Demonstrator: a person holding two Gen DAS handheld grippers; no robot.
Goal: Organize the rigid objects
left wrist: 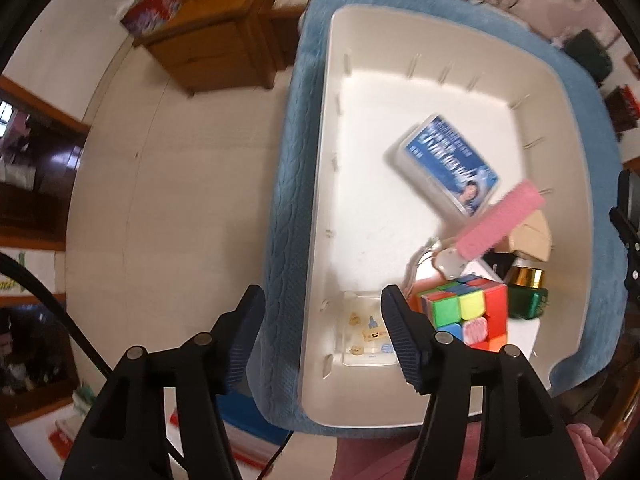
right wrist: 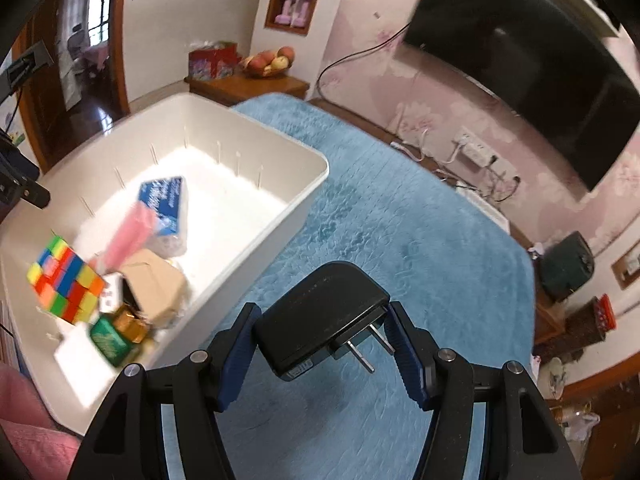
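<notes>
A white plastic bin (left wrist: 320, 184) sits on a blue fleece cover (left wrist: 288, 200). Inside lie a colourful puzzle cube (left wrist: 468, 316), a blue-labelled box (left wrist: 448, 164), a pink block (left wrist: 500, 220), a tan cardboard piece (left wrist: 532, 236), a green gold-capped bottle (left wrist: 526, 294) and a clear sticker case (left wrist: 366, 328). My left gripper (left wrist: 322, 332) is open and empty over the bin's near left edge. My right gripper (right wrist: 322, 338) is shut on a black plug adapter (right wrist: 320, 316), held above the blue cover (right wrist: 400, 240) to the right of the bin (right wrist: 248, 236). The cube (right wrist: 66, 280) shows there too.
A wooden cabinet (left wrist: 216, 36) with a fruit bowl stands beyond the bin. A dark television (right wrist: 520, 56) hangs on the pink wall, with a power strip and cables (right wrist: 476, 156) below. Pink fabric (left wrist: 400, 456) lies at the near edge. Bare floor (left wrist: 172, 200) lies left of the bed.
</notes>
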